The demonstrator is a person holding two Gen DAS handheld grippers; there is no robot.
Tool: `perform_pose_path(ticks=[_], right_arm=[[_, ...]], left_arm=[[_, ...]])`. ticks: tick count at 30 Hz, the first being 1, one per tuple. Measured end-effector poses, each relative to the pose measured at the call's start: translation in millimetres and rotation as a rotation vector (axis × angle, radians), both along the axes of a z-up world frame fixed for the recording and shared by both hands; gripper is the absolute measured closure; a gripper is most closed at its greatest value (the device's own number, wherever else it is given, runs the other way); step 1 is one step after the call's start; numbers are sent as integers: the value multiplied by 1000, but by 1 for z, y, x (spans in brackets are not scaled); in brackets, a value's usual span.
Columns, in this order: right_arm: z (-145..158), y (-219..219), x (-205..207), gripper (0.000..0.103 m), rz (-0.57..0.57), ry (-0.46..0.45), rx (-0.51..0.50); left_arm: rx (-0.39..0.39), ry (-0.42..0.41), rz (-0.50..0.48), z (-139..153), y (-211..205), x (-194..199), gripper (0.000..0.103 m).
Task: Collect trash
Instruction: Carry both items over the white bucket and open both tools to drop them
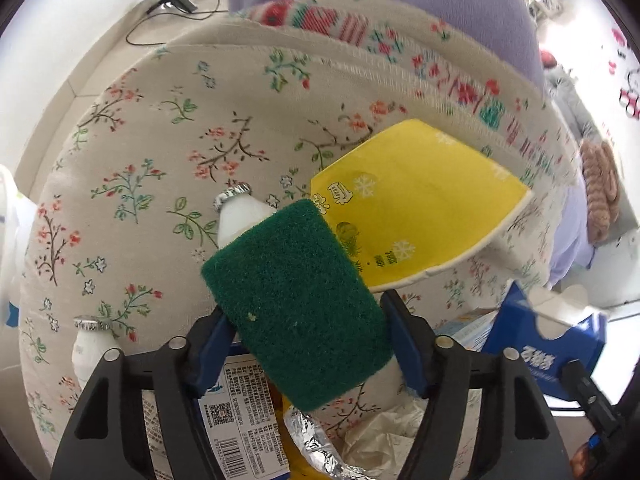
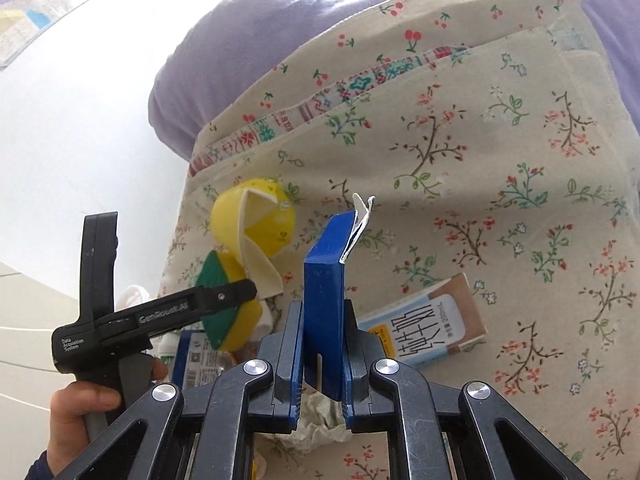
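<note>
STEP: lift trash off floral cloth | LEFT: left gripper (image 1: 308,344) clamping green-and-yellow scouring sponge (image 1: 296,304) | RIGHT: right gripper (image 2: 322,364) clenched on blue carton (image 2: 323,320), upright between pads | ADVICE: maintain grip, raise clear of milk carton (image 2: 424,328) beside right gripper.

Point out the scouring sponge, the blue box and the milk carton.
scouring sponge (image 1: 296,304), left wrist view, on its green face.
blue box (image 2: 324,312), right wrist view, on its narrow blue side.
milk carton (image 2: 428,328), right wrist view, on its printed label.
</note>
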State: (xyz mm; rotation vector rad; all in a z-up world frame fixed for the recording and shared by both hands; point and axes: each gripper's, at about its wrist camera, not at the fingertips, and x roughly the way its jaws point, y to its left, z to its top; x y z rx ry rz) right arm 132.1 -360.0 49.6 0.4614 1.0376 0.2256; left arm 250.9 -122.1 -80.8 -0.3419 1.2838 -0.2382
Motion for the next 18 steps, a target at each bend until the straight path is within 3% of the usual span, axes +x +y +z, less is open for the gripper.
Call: perform_pose_path(ticks=[13,16,18], right_arm=[[-5,8,2,90,24,-20,9],[-2,10,0,90,29,-39,15],[3,15,-1,90,36,-67,21]], left_arm=[[-288,-31,57,44,76,-18,32],[-309,-52,72,58,97,-21,32],[-259,-60,103,67,126,-23,31]])
